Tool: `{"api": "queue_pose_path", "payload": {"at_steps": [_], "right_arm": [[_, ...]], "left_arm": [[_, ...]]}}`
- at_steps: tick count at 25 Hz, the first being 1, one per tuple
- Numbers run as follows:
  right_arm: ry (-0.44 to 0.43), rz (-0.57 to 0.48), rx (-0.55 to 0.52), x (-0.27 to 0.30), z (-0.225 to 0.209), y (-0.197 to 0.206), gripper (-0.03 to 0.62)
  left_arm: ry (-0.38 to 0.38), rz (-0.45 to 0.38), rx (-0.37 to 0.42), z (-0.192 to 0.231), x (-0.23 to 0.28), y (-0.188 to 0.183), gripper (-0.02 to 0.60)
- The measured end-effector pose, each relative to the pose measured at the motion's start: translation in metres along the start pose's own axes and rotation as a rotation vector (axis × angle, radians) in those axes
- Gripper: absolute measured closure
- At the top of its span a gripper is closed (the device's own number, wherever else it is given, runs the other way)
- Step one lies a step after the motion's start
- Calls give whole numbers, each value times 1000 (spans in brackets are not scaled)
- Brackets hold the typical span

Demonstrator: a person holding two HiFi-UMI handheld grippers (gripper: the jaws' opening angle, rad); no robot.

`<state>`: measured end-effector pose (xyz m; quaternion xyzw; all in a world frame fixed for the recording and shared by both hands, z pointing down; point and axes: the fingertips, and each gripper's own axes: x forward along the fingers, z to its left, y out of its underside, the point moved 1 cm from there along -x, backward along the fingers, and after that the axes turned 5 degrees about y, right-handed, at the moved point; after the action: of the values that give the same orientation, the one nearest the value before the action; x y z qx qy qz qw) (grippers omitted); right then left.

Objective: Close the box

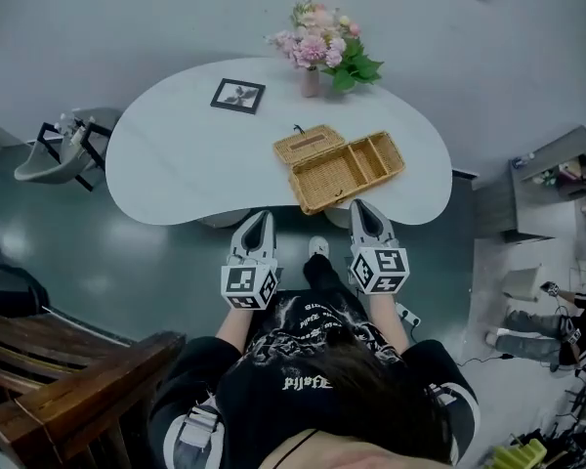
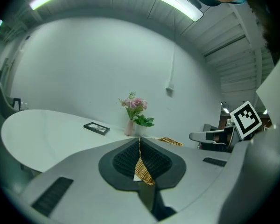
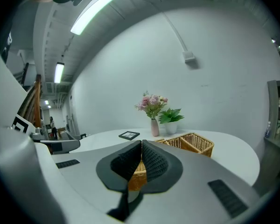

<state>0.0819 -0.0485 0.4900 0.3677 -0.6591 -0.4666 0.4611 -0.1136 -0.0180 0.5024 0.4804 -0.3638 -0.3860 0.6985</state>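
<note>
Left gripper (image 1: pixel 262 215) and right gripper (image 1: pixel 361 205), ribbed black jaws closed and empty, face the open woven wicker box (image 1: pixel 342 169) on a smooth white bean-shaped table (image 1: pixel 176 154).

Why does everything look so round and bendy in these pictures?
Head view: the wide lens bends wall and floor around the table. Left gripper view: a dark ring frames the picture, and the ceiling light glares. Right gripper view: the same bulge, yet the box stays clear.
</note>
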Motion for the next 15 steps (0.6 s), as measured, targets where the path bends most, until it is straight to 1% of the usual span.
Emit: {"api": "queue_pose_path", "payload": {"at_steps": [5,9,15], "right_arm": [[-50,23,-33,39,-15,-16,568],[-102,61,-67,71,-29,-20,568],[-170,117,-107,102,-43,-25,568]], "left_arm": [[-41,-8,-9,7,38,-10,557],[-71,-3,-4,7,68,-16,557],[-118,9,-2,7,97,-23,557]]}}
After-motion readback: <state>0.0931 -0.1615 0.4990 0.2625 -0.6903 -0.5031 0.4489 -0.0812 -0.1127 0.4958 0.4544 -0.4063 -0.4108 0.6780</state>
